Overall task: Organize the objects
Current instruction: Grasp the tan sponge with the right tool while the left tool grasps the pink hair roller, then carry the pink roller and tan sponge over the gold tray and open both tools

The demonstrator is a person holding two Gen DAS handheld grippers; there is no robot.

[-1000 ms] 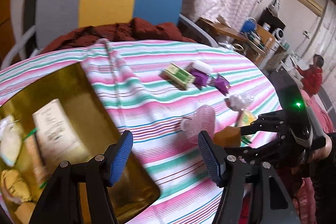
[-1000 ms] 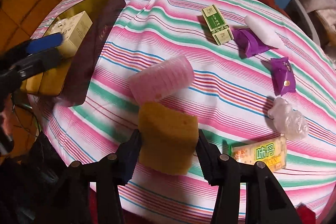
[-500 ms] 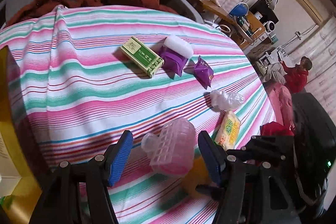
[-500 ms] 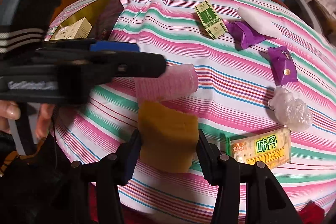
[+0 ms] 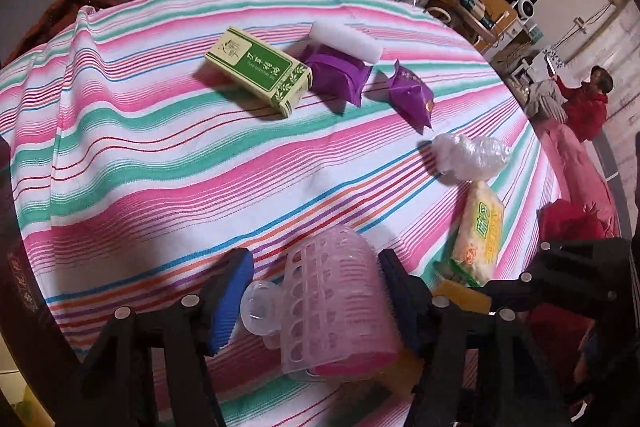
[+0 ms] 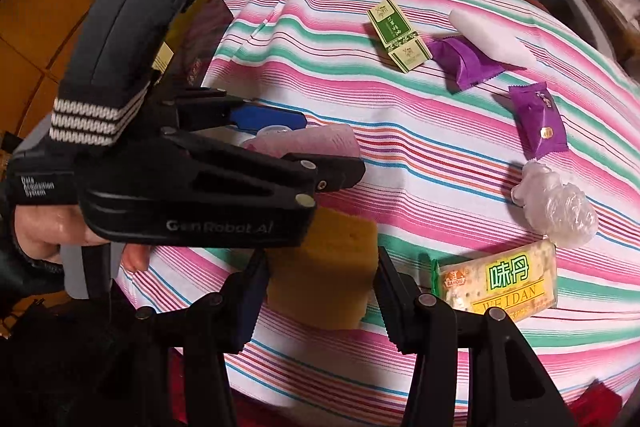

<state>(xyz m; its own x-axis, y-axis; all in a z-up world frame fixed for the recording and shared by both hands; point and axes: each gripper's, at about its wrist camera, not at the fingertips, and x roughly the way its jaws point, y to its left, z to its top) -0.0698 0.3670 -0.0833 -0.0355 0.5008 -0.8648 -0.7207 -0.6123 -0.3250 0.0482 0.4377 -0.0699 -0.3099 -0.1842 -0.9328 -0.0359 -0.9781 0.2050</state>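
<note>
Left wrist view first: the left gripper point(image 5: 314, 301) has its fingers spread wide around the pink hair roller point(image 5: 336, 307), which lies on the striped tablecloth point(image 5: 160, 167); the right finger seems to touch the roller, the blue pad of the left one stands a little apart, so nothing is squeezed; the near end of the roller is cut by the gripper body; only a corner of the yellow sponge point(image 5: 460, 293) shows behind the right finger; further away lie the green box point(image 5: 260, 71), a white foam block point(image 5: 346, 41) partly on a purple packet point(image 5: 338, 75), a second purple packet point(image 5: 412, 97), a crumpled clear plastic bag point(image 5: 468, 157) and a cracker pack point(image 5: 480, 231); dark edge at far left is hard to make out.

Right wrist view: the right gripper point(image 6: 320, 297) has both fingers pressed on the sides of the sponge point(image 6: 332, 267), holding it; whether it is lifted I cannot tell; the left gripper point(image 6: 280, 143) crosses from the left and hides most of the roller point(image 6: 320, 141); a hand point(image 6: 48, 227) grips its handle, fingers partly covered.
</note>
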